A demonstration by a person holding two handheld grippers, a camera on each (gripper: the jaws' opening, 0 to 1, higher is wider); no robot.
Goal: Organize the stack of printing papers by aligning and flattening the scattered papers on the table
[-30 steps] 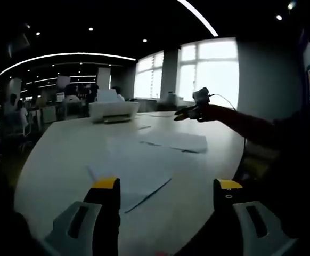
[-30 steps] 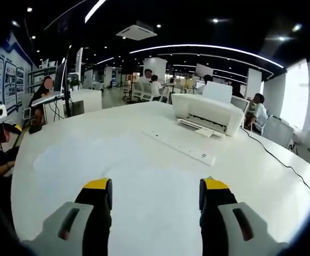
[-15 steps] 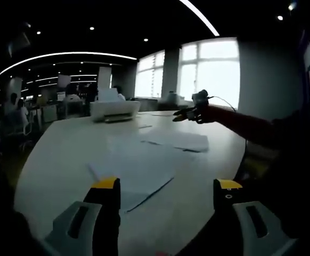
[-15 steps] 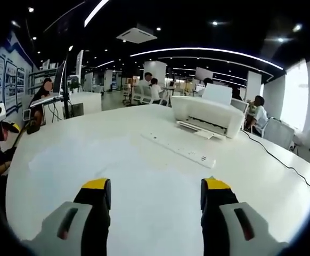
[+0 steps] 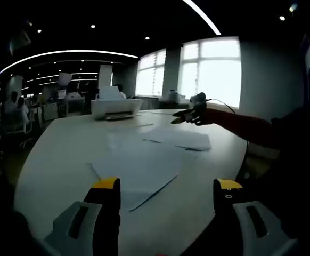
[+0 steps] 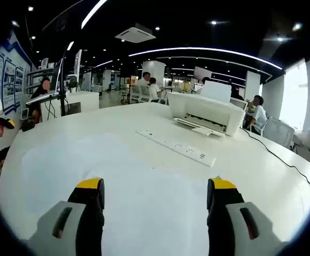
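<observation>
So far the papers (image 5: 139,165) lie untouched and scattered on the white table (image 5: 59,160): in the left gripper view a large loose sheet sits nearest you with one corner jutting toward the table edge, and another sheet (image 5: 184,140) lies beyond it, askew and slightly overlapping. Your left gripper (image 5: 166,186) hangs above the near sheet with its jaws spread wide and nothing between them. Your right gripper (image 6: 155,188) is likewise parted and empty, held out over the table; its view faces a power strip (image 6: 177,148) and a printer (image 6: 205,112) farther back.

You seem to be at the approach, before any gathering has begun. Next, you would probably bring both grippers down to the sheets' outer edges and nudge them together, keeping low so the jaws slide paper rather than crease it. The thin sheets may buckle or slip over each other.
</observation>
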